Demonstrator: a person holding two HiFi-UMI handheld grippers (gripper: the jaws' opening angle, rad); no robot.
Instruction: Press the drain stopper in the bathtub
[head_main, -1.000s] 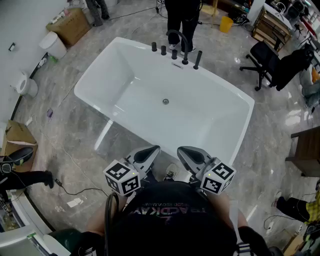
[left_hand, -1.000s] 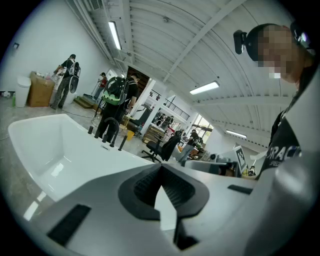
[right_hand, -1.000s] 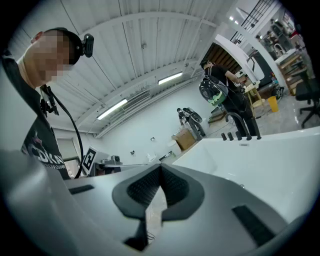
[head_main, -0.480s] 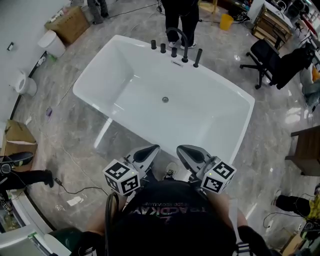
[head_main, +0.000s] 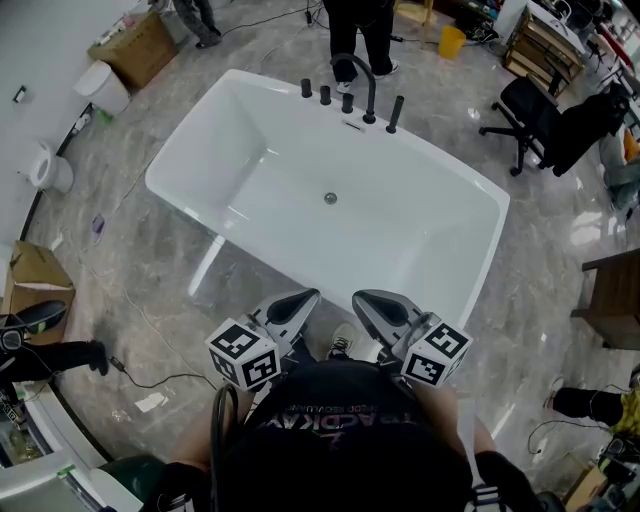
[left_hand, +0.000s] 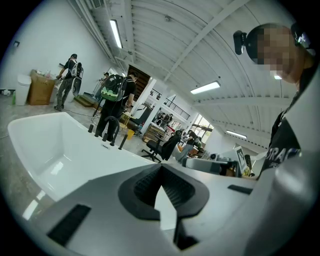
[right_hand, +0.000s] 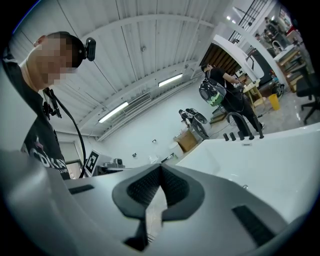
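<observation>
A white bathtub stands on the grey floor ahead, with a small round metal drain stopper in the middle of its bottom. The stopper also shows as a dot in the right gripper view. Dark taps and a curved spout line the far rim. My left gripper and right gripper are held close to my chest, short of the tub's near rim, both pointing up and away. Each has its jaws shut with nothing between them, as the left gripper and right gripper views show.
A person stands behind the taps, another at the far left. A cardboard box and white bin sit far left, a black office chair far right. A cable trails on the floor near my feet.
The grippers have stayed put. The person behind the taps has shifted slightly away from the tub.
</observation>
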